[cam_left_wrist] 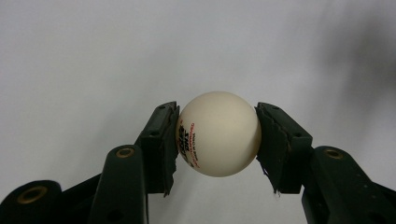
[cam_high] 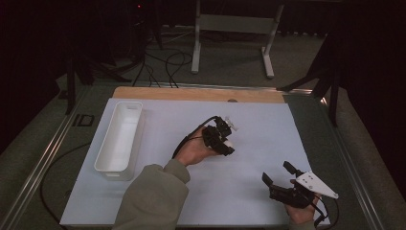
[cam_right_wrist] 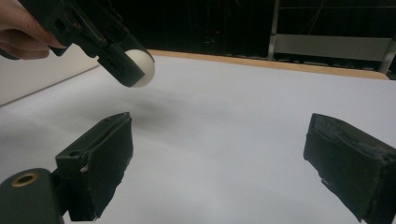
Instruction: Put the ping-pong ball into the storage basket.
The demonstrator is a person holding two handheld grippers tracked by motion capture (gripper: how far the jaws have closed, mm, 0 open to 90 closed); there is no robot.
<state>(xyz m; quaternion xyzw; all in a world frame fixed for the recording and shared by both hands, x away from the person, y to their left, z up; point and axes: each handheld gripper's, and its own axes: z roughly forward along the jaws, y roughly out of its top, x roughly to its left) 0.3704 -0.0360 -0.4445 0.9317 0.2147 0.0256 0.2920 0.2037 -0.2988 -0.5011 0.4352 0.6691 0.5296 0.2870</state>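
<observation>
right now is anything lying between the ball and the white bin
Nothing: in the high view the white sheet is bare between the long white bin and the ball, which the left tongs hold above the sheet.

Dark lab: black curtains (cam_high: 43, 38), floor cables (cam_high: 163, 62), papered table (cam_high: 201, 93).

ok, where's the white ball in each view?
High view: white ball just right of centre, in the left claw.
Left gripper view: centre, pinched between both pads.
Right gripper view: upper left, held above the sheet.
Shared landmark: the white sheet beneath it.
</observation>
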